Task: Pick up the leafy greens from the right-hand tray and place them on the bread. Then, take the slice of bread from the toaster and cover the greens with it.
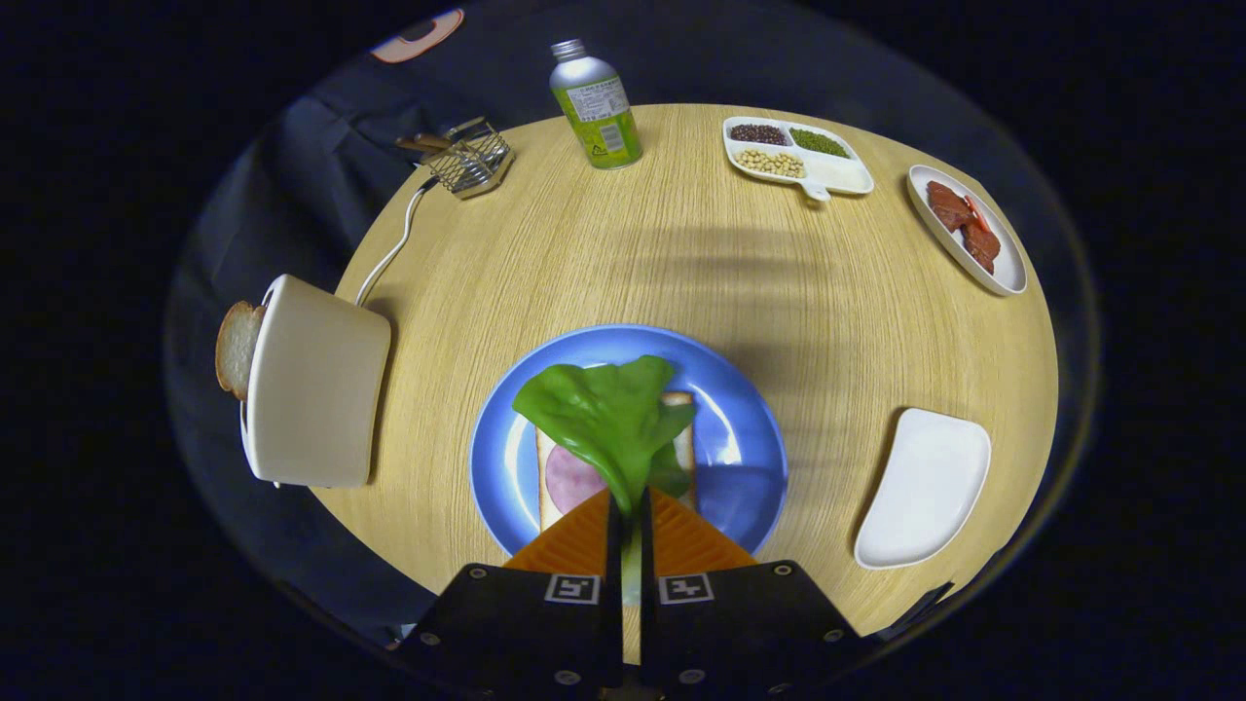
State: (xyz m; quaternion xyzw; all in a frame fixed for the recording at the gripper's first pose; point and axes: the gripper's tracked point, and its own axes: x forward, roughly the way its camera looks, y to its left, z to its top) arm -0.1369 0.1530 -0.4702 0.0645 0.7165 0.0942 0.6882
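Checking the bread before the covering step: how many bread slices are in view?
2: one slice stands in the toaster; one slice lies on the blue plate under the leafy greens, which the gripper pinches by the stem.

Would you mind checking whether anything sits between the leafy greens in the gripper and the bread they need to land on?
Nothing visible does. The gripper is shut on the stem of the leafy greens, which hang directly over the bread on the blue plate. On the bread lies only a round pink ham slice, part of the sandwich.
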